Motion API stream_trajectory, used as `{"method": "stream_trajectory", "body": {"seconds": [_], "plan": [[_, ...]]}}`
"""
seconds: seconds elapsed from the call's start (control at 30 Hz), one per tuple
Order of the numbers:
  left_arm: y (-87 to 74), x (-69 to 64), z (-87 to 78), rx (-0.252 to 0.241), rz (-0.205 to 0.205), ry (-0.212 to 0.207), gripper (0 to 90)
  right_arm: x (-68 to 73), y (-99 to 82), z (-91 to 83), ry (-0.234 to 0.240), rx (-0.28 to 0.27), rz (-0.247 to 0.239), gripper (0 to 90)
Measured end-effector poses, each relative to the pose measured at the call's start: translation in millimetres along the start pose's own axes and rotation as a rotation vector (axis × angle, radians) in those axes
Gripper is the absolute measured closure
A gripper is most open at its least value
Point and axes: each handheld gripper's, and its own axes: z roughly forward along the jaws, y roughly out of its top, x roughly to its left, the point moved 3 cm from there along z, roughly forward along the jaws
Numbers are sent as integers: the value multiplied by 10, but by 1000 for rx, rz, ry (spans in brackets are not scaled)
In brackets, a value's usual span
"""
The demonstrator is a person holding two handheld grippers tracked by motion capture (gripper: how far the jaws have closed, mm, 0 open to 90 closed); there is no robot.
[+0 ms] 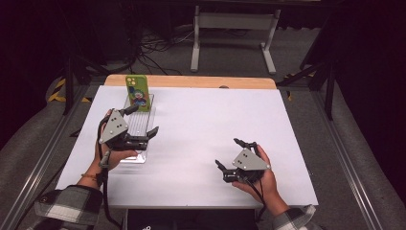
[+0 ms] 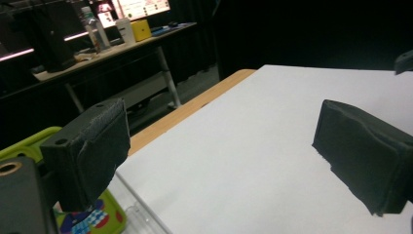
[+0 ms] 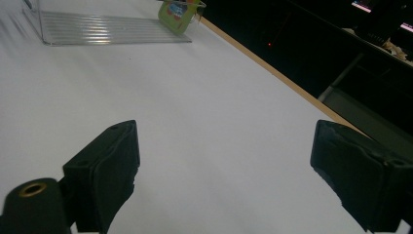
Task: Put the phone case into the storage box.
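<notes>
A green phone [image 1: 135,92] with a cartoon picture on its case stands upright at the far end of a clear ridged stand [image 1: 143,106] on the left of the white table. My left gripper [image 1: 142,120] hovers over the stand just in front of the phone, open, with nothing between its jaws. In the left gripper view [image 2: 229,161] the phone's green edge [image 2: 27,142] shows at the lower left. My right gripper [image 1: 228,152] rests low at the table's near right, open and holding nothing. In the right gripper view [image 3: 224,165] the stand [image 3: 107,29] and the phone [image 3: 178,9] lie far ahead.
The white table top [image 1: 206,124] has a wooden strip [image 1: 191,81] along its far edge. Beyond it stand a white desk frame [image 1: 234,21] and floor cables [image 1: 153,48]. A side desk [image 2: 112,46] holds a bottle, a cup and a yellow box.
</notes>
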Motion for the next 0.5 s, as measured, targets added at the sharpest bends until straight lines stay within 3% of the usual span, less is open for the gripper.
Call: {"method": "stream_trajectory", "body": {"seconds": [0.5], "plan": [[-73,-302,51,21,25,-46,78,1,44,-51,7,-27,-3,104]]}}
